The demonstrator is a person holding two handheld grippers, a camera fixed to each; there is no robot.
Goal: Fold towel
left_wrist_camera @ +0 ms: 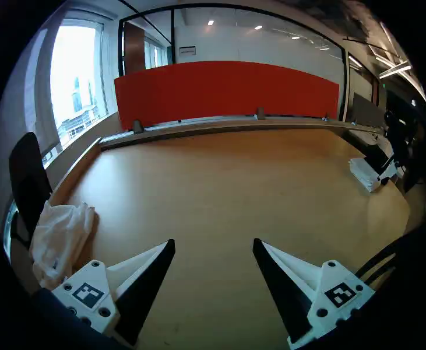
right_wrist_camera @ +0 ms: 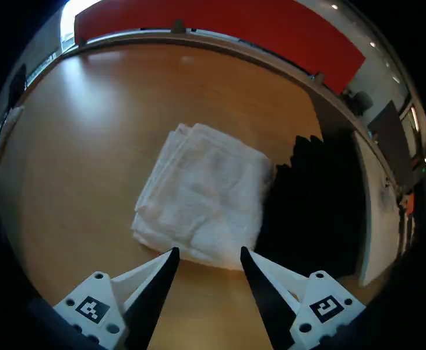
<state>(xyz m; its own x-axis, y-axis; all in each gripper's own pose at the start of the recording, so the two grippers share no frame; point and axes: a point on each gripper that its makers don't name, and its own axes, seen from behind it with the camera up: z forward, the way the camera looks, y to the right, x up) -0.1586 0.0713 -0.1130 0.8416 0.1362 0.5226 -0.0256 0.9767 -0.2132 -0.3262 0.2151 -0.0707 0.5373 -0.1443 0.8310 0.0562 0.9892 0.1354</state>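
A folded white towel (right_wrist_camera: 204,195) lies flat on the wooden table (right_wrist_camera: 96,116). My right gripper (right_wrist_camera: 208,252) hovers open at the towel's near edge, with nothing between its fingers. In the left gripper view that same folded towel (left_wrist_camera: 365,173) appears small at the far right, with the right gripper (left_wrist_camera: 387,166) over it. My left gripper (left_wrist_camera: 213,242) is open above bare table (left_wrist_camera: 224,186), holding nothing. A crumpled heap of white towels (left_wrist_camera: 61,239) sits at the table's left edge, just left of the left finger (left_wrist_camera: 148,271).
A dark folded cloth (right_wrist_camera: 314,204) lies against the right side of the folded towel. A red divider panel (left_wrist_camera: 224,90) runs along the table's far edge. A black chair (left_wrist_camera: 29,181) stands by the window on the left.
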